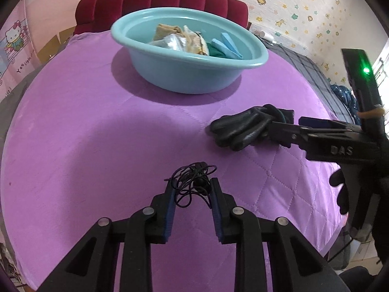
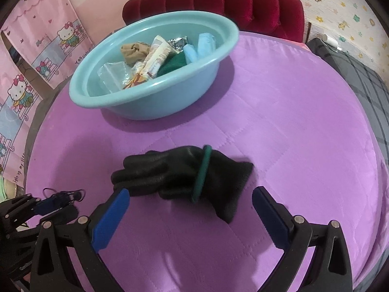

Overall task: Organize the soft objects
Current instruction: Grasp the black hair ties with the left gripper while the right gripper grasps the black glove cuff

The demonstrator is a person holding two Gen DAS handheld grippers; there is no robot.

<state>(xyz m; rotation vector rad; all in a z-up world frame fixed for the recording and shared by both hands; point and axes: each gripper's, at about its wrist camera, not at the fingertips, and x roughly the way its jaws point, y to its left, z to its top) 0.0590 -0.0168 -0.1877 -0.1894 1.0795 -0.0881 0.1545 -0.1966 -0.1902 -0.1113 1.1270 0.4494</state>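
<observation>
- Two hand-held grippers over a purple quilted cover (image 1: 97, 133), both angled steeply down.
- Left gripper (image 1: 192, 192): jaws narrow, set either side of a tangled thin black cord (image 1: 192, 182). The cord bundle sits between the blue pads and looks pinched there, its loose loops spilling past the fingertips.
- From the right wrist view the left gripper (image 2: 57, 202) shows at the lower left edge with the cord (image 2: 65, 193) bunched at its tips.
- Right gripper (image 2: 190, 209): jaws wide apart, nothing clamped. The blue pads (image 2: 111, 216) stand on either side of a black glove (image 2: 180, 175); the left pad's tip is just at the glove's fingertips, the other pad stands clear of the cuff.
- Glove lies flat on the cover, fingers toward the left of the right wrist view, with a green band (image 2: 201, 172) ringing it near the wrist.
- In the left wrist view the same glove (image 1: 240, 127) lies to the right of the cord, with the right gripper (image 1: 287, 133) reaching in over it from the right edge.
- Light blue basin (image 2: 150, 102) stands farther back on the cover, well apart from glove and cord. Contents: tan cloth, clear plastic bags, a printed packet, dark green cloth, pale blue pieces.
- Dark red padded headboard (image 2: 231, 2) behind the basin.
</observation>
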